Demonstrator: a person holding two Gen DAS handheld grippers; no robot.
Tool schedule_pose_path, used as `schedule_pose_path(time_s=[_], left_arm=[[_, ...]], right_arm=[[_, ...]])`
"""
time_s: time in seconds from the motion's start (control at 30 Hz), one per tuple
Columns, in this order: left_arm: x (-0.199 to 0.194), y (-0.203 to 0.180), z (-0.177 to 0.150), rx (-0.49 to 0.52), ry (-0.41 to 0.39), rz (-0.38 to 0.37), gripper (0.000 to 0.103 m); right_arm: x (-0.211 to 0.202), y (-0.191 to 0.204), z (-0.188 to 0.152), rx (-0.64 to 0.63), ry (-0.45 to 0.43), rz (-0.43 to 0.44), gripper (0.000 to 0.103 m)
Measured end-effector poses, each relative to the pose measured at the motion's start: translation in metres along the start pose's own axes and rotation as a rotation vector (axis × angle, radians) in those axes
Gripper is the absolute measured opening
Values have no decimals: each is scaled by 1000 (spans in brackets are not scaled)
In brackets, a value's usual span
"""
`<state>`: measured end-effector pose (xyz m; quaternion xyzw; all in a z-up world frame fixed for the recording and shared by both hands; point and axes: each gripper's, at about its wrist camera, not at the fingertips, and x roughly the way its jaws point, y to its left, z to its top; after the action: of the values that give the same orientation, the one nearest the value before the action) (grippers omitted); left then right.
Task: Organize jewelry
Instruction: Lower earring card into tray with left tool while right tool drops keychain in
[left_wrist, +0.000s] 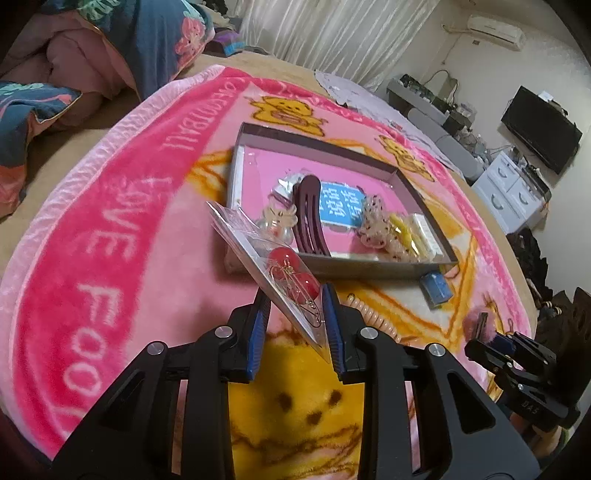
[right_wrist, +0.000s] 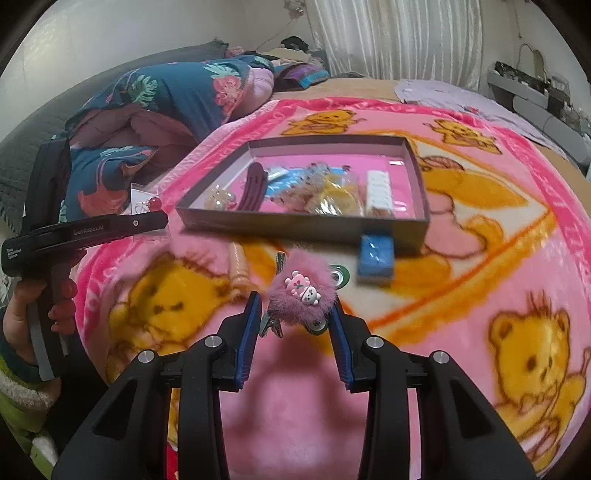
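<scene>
1. Both tongs were loaded. Left gripper (left_wrist: 295, 325) stood fully closed on the lower corner of a clear plastic packet of red bead earrings (left_wrist: 280, 273). Right gripper (right_wrist: 295, 321) stood part-closed around a fluffy pink hair clip with a small cartoon charm (right_wrist: 301, 295), its blue pads against the fur.
2. Risk, judged: the packet was pinched at one corner only and tilted up and away; a quick swing could pivot it or slip it free. Soft fur gives a poor bite, so the clip could twist out.
3. Both grippers pointed downward over the pink teddy-bear blanket (left_wrist: 110, 221), and a hand (right_wrist: 33, 314) gripped the left tool's handle.
4. Beyond lay the shallow grey cardboard tray (right_wrist: 295, 221), already crowded; a careless drop could land on its rim.
</scene>
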<state>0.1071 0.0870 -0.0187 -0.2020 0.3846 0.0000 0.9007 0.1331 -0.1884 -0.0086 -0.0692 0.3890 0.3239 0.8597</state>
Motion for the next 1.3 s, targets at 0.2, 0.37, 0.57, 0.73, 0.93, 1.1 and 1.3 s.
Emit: schedule_pose_path(time_s=[0.2,0.37,0.57,0.73,0.93,1.1,1.3], left_arm=[[-8,-3,15,18,-34,-5,21],[-9,-10,30,35,-52,-9,21],[-5,-25,46,73,-65,-20,21],[5,-37,56,94,-65,-38,21],[21,-50,63,113,-52,-52,21],[36,-56,67,116,-36,-62,21],[53,-62,70,121,-18,-76,21]], right_arm=[[1,8,22,-35,-27,6,35],[2,7,40,-40,-54,7,35],[2,2,59,-38,-81,-2,35],[3,-9,73,-29,-103,-31,35],[7,-30,83,2,-111,-75,35],[12,-47,89,23,-110,-118,35],[13,-64,94,48,-122,-153,35]])
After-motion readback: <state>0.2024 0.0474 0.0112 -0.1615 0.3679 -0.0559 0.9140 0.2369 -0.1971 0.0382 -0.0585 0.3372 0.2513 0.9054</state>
